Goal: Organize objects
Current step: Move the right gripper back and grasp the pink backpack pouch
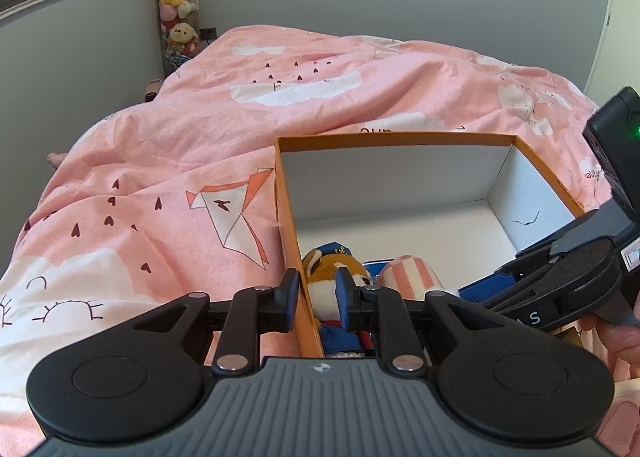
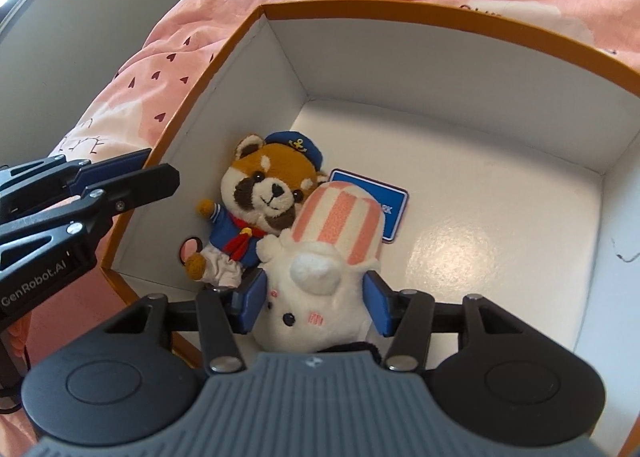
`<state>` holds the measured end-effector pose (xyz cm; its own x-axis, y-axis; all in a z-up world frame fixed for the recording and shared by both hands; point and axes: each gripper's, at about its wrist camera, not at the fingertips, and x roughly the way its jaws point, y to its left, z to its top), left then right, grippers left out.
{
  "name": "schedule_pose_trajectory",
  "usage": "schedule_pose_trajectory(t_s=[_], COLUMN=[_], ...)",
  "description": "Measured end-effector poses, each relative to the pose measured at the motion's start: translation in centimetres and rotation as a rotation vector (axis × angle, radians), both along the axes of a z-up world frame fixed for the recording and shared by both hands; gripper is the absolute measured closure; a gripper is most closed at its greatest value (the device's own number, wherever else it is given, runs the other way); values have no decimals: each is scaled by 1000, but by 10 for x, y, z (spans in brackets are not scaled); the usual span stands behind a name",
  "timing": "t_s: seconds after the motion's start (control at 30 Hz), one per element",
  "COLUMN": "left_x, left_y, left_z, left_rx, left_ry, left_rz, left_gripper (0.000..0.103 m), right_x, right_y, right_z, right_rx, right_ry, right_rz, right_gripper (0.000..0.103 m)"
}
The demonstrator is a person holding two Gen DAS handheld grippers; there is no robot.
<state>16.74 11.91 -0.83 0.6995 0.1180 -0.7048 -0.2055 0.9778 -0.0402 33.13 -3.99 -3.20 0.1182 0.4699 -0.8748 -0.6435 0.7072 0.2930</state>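
**A:** Where are the toys?

**B:** Both lie in the orange box (image 2: 400,19), in its near-left corner; the box sits on a pink bedspread (image 1: 160,137); from the right wrist view the sailor bear (image 2: 264,193) lies at ten o'clock from the white plush (image 2: 316,313), touching it, and a blue card (image 2: 360,183) lies flat under them, showing at one o'clock.

**A:** And the right gripper (image 2: 316,301)?

**B:** About half wide, pointing steeply down; the white plush fills the gap and both blue pads sit against its sides, so it is gripped; its striped hat points to twelve o'clock, resting against the bear's head.

**A:** The left gripper (image 1: 317,289)?

**B:** Narrow; its fingers straddle the box's left wall near the front corner, one outside, one inside just above the bear; whether the pads pinch the wall, I cannot tell; from the right wrist view it comes in at nine o'clock.
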Motion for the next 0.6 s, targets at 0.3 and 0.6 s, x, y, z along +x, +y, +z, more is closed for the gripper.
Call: schedule_pose_trajectory(t_s=[0.3,0.6], left_x=[-27,-63], left_y=[-14,-34], left_z=[24,50], left_rx=[67,-48], left_ry=[-105,-156], left_rz=[11,-118], left_gripper=[55,52], right_x=[-19,-76], right_y=[-26,-79], right_z=[21,57], right_rx=[14,109], right_ry=[-126,-357], right_rz=[-80,-234], right_gripper=[43,32])
